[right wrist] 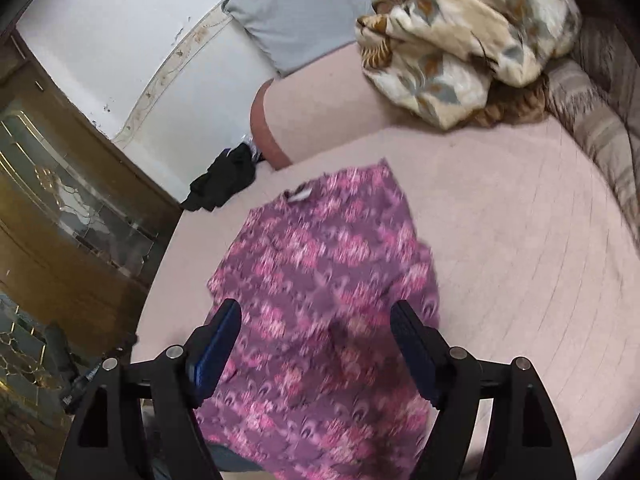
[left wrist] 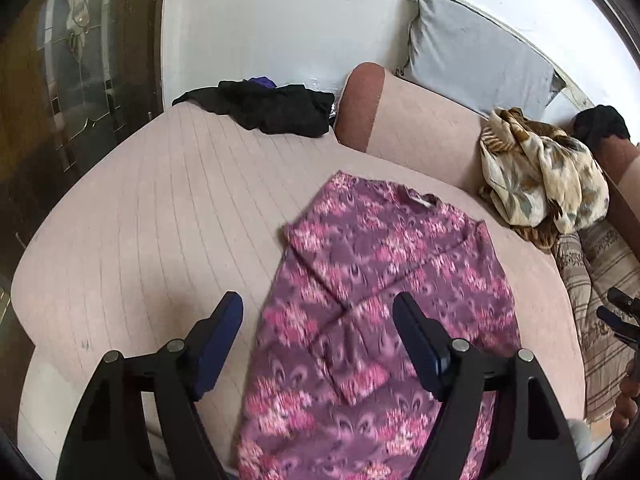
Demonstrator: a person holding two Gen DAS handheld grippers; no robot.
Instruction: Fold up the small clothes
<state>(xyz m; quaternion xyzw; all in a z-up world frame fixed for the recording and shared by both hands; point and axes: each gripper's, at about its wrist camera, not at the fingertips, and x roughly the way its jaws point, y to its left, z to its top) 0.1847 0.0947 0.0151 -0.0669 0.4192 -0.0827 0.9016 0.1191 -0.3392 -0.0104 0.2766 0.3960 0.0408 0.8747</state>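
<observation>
A purple top with a pink flower print (left wrist: 372, 320) lies flat on the pink bed (left wrist: 160, 208), collar at the far end. It also shows in the right wrist view (right wrist: 320, 304). My left gripper (left wrist: 318, 312) is open and empty above the garment's near left part. My right gripper (right wrist: 316, 316) is open and empty above the garment's near middle. Part of the right gripper (left wrist: 620, 316) shows at the right edge of the left wrist view. Both views are motion-blurred.
A black garment (left wrist: 268, 108) lies at the bed's far edge. A cream floral blanket (left wrist: 540, 176) is bunched at the right beside a pink bolster (left wrist: 400, 120) and a grey pillow (left wrist: 472, 56). A striped cushion (right wrist: 600, 120) lies at the right. A wooden glass-door cabinet (right wrist: 72, 208) stands at the left.
</observation>
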